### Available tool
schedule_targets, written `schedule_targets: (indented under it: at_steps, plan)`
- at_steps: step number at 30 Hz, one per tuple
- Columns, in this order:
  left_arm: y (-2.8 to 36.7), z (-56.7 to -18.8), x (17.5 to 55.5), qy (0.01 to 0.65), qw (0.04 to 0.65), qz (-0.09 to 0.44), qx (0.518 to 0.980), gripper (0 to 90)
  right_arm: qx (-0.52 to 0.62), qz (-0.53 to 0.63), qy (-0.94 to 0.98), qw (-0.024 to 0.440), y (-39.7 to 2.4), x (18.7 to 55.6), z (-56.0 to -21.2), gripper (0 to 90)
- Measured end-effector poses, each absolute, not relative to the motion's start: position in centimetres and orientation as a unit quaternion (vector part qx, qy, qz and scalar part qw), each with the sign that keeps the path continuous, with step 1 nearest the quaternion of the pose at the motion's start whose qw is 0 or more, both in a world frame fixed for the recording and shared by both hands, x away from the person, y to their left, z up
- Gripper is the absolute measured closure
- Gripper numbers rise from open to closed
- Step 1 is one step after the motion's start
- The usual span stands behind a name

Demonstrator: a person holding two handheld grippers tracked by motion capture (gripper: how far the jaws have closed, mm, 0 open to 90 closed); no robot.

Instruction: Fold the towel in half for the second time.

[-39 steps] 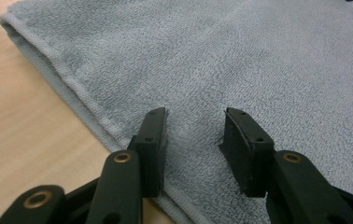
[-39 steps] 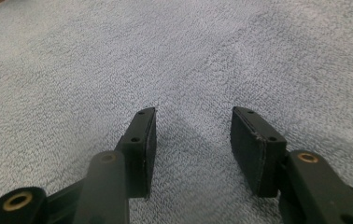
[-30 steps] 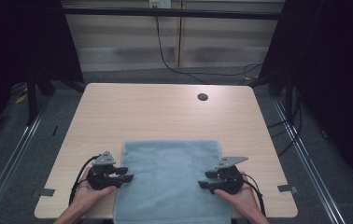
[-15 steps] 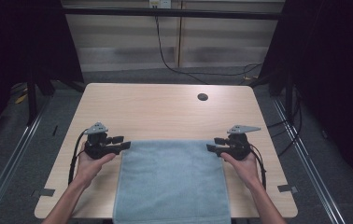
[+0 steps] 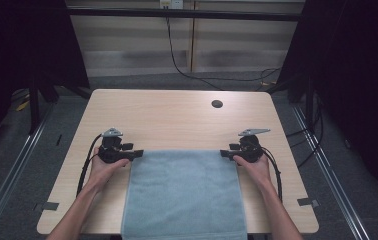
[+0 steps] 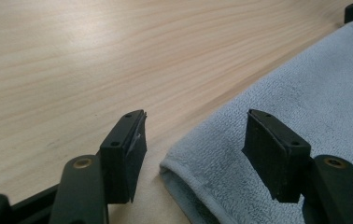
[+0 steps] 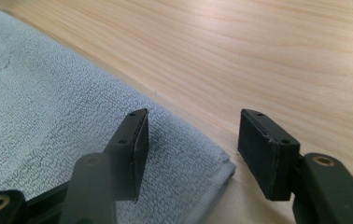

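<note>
We read no text, label, brand, number or sign anywhere: none on light wooden table point(image 5: 177, 120), none on pale blue terry towel point(image 5: 184, 195).

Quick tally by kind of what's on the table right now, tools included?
Towels: 1, the blue-grey towel, lying flat on the table.
Tools: 2, the left tool and the right tool, one at each far corner of the towel, both with open jaws.
Total: 3
</note>
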State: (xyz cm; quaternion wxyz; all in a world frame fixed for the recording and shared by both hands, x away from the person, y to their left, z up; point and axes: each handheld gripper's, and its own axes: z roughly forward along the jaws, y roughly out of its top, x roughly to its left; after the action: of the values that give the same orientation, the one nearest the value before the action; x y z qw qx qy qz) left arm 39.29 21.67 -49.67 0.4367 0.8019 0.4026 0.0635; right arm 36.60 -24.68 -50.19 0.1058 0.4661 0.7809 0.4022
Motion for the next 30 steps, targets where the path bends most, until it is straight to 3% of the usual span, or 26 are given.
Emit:
schedule_targets:
  at_steps: [4,7,8,15,18,30]
  plan:
    - [21.5,-50.0,39.4,0.403,0.426,0.074,0.807,38.0,0.463,0.401,0.784,0.1,-24.4,36.7,-50.6,46.0]
    - [21.6,-50.2,39.4,0.399,0.428,0.065,0.808,43.2,0.464,0.4,0.784,0.101,-24.3,36.7,-50.8,47.0]
    - [21.5,-50.3,39.3,0.395,0.425,0.066,0.812,48.8,0.463,0.399,0.785,0.104,-24.2,36.6,-50.8,51.3]
    - [21.6,-50.8,39.0,0.378,0.421,0.058,0.823,60.3,0.46,0.405,0.783,0.105,-24.4,36.1,-50.9,62.2]
    - [21.6,-50.8,38.8,0.364,0.421,0.051,0.829,74.8,0.457,0.409,0.783,0.098,-24.6,35.9,-51.0,74.9]
    - [22.4,-48.1,39.2,0.364,0.481,0.041,0.796,82.0,0.456,0.448,0.764,0.09,-25.0,35.8,-48.8,84.4]
